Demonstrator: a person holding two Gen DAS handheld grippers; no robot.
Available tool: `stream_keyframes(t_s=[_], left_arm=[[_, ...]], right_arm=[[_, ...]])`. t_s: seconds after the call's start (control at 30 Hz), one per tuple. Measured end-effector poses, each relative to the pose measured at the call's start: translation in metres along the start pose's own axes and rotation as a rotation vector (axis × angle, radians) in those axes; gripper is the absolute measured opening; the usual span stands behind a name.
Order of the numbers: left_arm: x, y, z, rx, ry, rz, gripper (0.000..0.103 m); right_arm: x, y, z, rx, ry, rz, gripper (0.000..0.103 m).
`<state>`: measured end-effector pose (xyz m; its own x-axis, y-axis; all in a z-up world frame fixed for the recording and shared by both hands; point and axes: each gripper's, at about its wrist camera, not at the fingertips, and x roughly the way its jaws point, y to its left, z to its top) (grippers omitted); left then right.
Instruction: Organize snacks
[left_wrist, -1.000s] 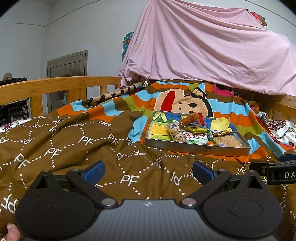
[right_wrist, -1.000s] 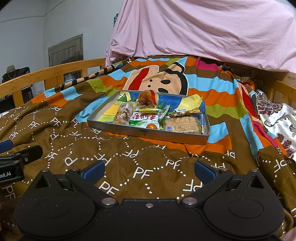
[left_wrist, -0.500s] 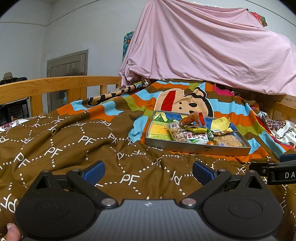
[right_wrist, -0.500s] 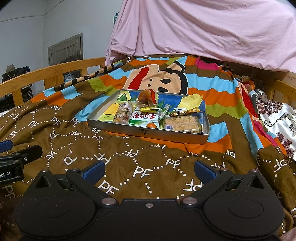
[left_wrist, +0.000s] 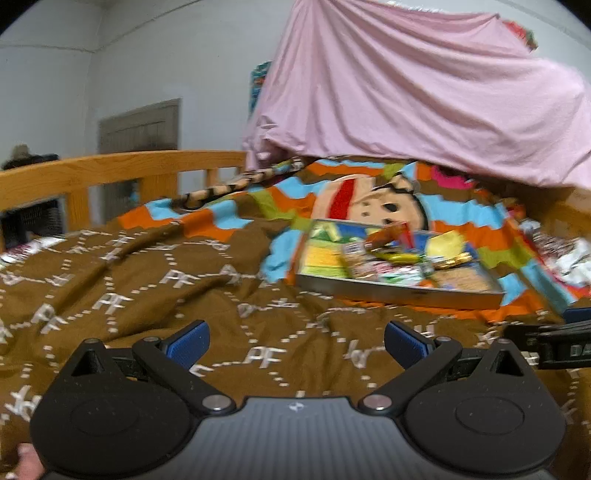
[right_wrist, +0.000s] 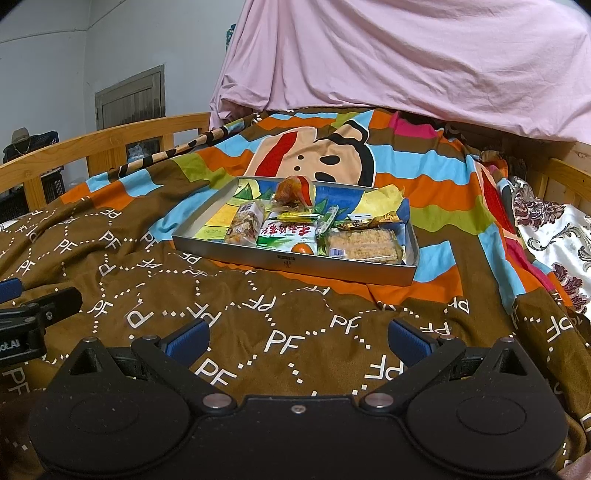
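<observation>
A shallow metal tray (right_wrist: 295, 260) (left_wrist: 399, 293) lies on the bed ahead of both grippers, holding several snack packets. Among them are a nut bar packet (right_wrist: 244, 224), a green and white packet with red writing (right_wrist: 286, 236), an orange-red bag (right_wrist: 293, 192) and a rice-crisp block (right_wrist: 362, 245). My right gripper (right_wrist: 297, 338) is open and empty, low over the brown blanket, well short of the tray. My left gripper (left_wrist: 295, 343) is open and empty, further left; the tray is ahead to its right.
The bed is covered by a brown "PF" blanket (right_wrist: 221, 314) and a striped cartoon blanket (right_wrist: 406, 166). A wooden rail (right_wrist: 110, 144) runs along the left. A pink sheet (right_wrist: 406, 55) drapes over something at the back. A floral pillow (right_wrist: 554, 240) lies at the right.
The left wrist view is now blurred and has shifted slightly, so the left gripper is moving. The right gripper has edged a little toward the tray. Both stay open.
</observation>
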<state>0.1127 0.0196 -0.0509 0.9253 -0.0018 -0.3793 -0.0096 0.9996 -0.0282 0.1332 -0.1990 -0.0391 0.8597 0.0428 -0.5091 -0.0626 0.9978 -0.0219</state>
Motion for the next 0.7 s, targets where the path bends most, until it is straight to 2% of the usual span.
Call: stream_keyframes(t_s=[0.07,0.53,0.7], left_arm=[[-0.0001,-0.0031,-0.0013,0.02,-0.004,0.052,0.103],[-0.0034,-0.0053,-0.0005,0.024,-0.007,-0.017,0.103],[-0.0039,-0.0093,-0.001,0.05,-0.013,0.005,0.103]], right_arm=[[0.0001,0.0001,0.0003,0.0,0.0,0.0,0.102],[0.001,-0.0006,-0.001,0.0,0.002,-0.001,0.102],[0.0011,-0.0004,-0.0004,0.0,0.003,-0.001,0.102]])
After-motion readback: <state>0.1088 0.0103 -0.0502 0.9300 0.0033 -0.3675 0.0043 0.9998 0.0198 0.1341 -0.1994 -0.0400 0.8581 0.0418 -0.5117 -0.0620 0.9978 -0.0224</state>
